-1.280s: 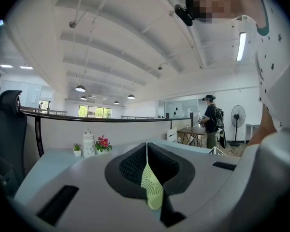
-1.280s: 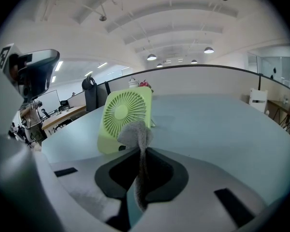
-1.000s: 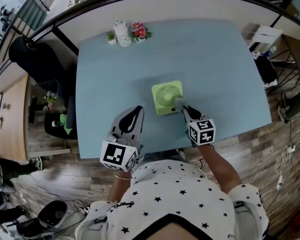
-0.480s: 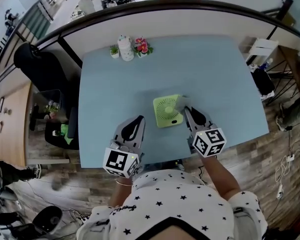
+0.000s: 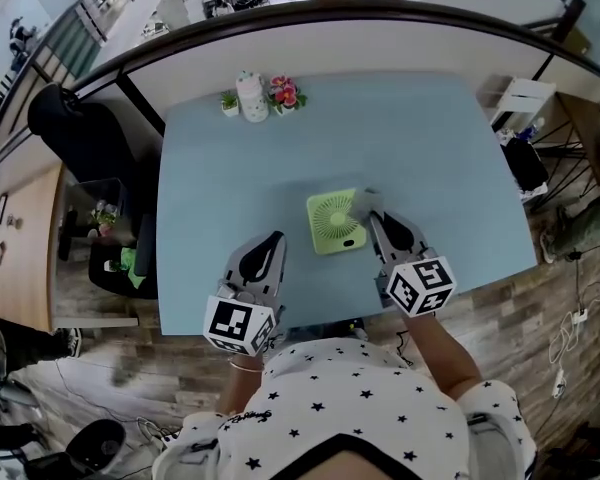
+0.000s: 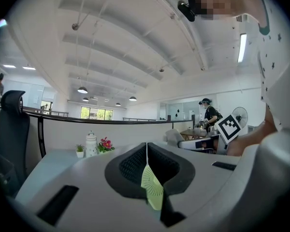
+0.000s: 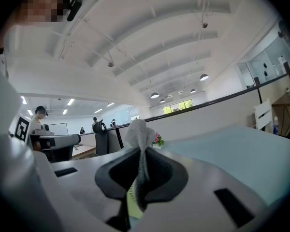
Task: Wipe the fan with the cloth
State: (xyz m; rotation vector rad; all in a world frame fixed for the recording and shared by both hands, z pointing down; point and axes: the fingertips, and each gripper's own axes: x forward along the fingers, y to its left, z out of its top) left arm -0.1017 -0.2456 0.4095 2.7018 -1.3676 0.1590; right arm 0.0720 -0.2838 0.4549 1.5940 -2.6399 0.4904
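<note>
The blue table has the green fan lying flat near my edge. My right gripper pinches the grey cloth at the fan's right edge, ready to wipe. My left gripper, jaws pressed together and empty, rests just left of it.

The square pale-green plastic fan looked smooth and matt. The small grey cloth looked soft and fuzzy. The light-blue table was matt and smooth; the plank floor showed wood grain.
</note>
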